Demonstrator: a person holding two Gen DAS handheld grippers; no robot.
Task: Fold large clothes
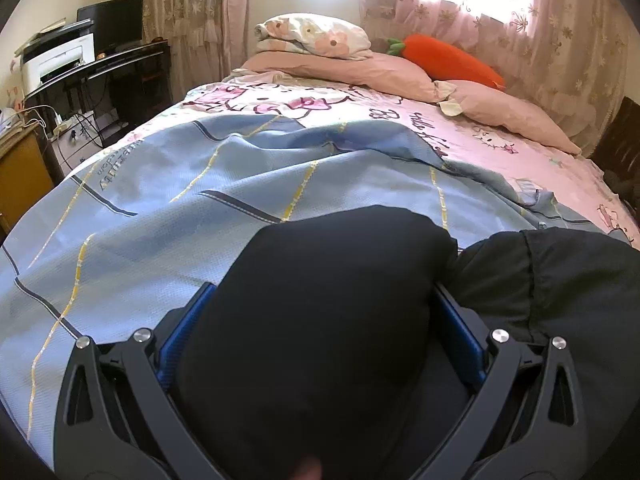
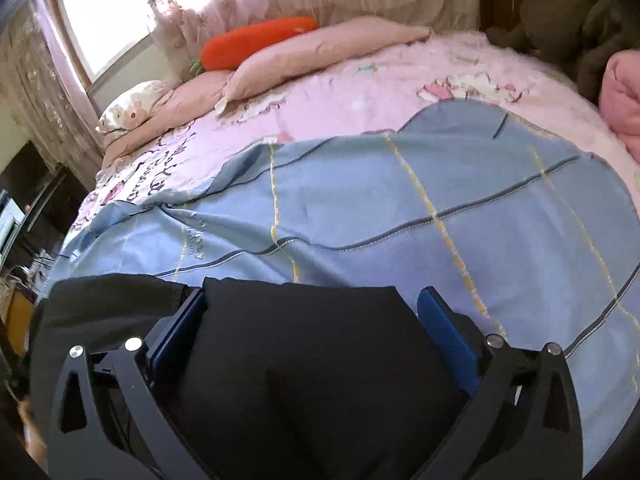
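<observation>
A bulky black garment [image 1: 340,300] lies at the near edge of the bed, on a light blue checked blanket [image 1: 168,208]. My left gripper [image 1: 324,312] stands over it with the jaws spread wide. The cloth bulges up between the blue pads [image 1: 184,320] and hides their tips. In the right wrist view the same black garment [image 2: 304,344] fills the gap of my right gripper [image 2: 312,312], also spread wide. Its left pad [image 2: 180,328] touches the cloth, while the inner face of the other pad shows bare. More of the garment [image 1: 560,280] runs off to the right of the left gripper.
The blue blanket [image 2: 400,208] covers the near half of a pink cartoon-print bed sheet [image 1: 500,148]. Pink pillows [image 1: 360,64], a floral pillow [image 1: 312,36] and an orange carrot plush [image 1: 452,60] lie at the head. A dark desk with a printer [image 1: 60,56] stands at left.
</observation>
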